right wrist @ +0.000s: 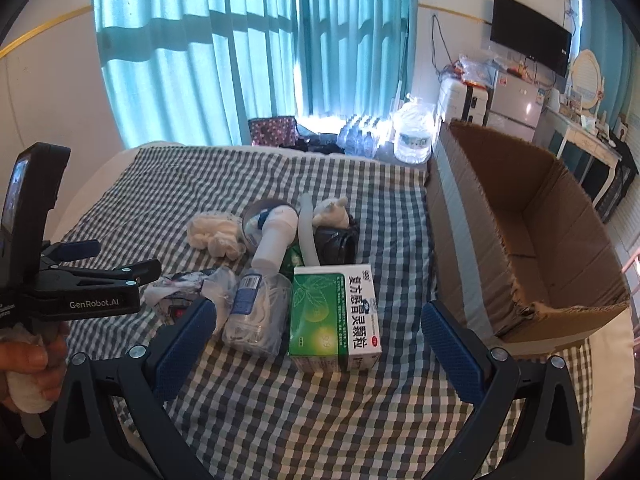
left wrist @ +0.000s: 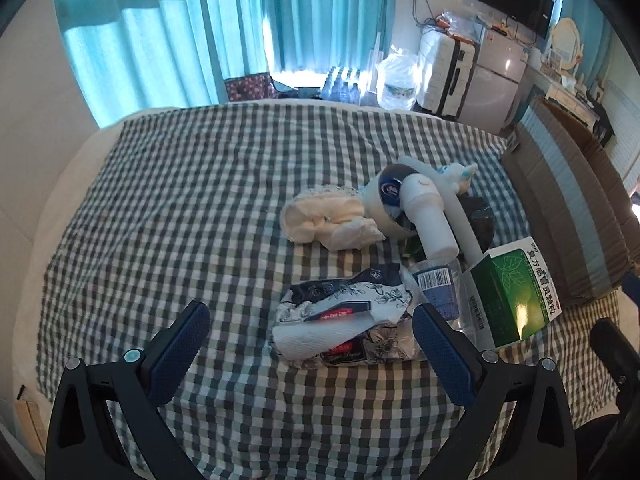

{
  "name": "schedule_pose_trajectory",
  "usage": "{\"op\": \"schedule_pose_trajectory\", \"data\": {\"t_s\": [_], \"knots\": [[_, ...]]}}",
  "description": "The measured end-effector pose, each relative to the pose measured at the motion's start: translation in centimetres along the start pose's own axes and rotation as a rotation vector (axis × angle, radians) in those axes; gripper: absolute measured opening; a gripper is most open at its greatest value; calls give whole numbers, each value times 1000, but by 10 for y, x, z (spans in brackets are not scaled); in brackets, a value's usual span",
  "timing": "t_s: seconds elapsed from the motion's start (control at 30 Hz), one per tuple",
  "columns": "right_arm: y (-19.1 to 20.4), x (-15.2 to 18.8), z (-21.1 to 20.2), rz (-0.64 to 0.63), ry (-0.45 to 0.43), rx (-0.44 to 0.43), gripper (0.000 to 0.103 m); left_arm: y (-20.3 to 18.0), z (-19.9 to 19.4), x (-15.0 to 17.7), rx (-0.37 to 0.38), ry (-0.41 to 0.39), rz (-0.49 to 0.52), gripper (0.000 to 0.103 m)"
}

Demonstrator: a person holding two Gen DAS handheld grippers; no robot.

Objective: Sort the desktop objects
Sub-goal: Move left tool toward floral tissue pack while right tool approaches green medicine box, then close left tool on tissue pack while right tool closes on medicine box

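Observation:
A pile of objects lies on a checked cloth. In the left wrist view my left gripper is open around a flower-patterned tissue pack. Beyond it lie a crumpled white cloth, a white handheld fan, a clear bottle and a green medicine box. In the right wrist view my right gripper is open just before the green medicine box and the clear bottle. The left gripper's body shows at the left.
An open cardboard box stands at the right edge of the cloth. A small white plush toy and a dark object lie behind the fan. Curtains, water bottles, a suitcase and a fridge stand beyond.

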State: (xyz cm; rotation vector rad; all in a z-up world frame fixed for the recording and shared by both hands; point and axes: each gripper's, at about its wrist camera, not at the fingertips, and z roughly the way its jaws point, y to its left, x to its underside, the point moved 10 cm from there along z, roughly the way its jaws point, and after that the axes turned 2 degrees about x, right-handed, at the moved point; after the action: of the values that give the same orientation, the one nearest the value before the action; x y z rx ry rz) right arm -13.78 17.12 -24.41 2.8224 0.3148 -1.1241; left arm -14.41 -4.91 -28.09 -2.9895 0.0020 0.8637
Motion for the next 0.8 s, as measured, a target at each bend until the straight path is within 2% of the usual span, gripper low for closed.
{"op": "schedule_pose_trajectory", "data": {"t_s": [0.33, 0.53, 0.67, 0.8], "knots": [[-4, 17, 39, 5, 87, 18, 103, -12, 39, 10, 36, 73, 0, 103], [-11, 27, 56, 6, 130, 46, 103, -12, 66, 14, 100, 96, -77, 103], [-11, 30, 67, 1, 140, 40, 103, -15, 84, 20, 80, 127, -71, 103], [-13, 31, 78, 6, 151, 40, 103, -16, 95, 20, 32, 118, -31, 103]]}}
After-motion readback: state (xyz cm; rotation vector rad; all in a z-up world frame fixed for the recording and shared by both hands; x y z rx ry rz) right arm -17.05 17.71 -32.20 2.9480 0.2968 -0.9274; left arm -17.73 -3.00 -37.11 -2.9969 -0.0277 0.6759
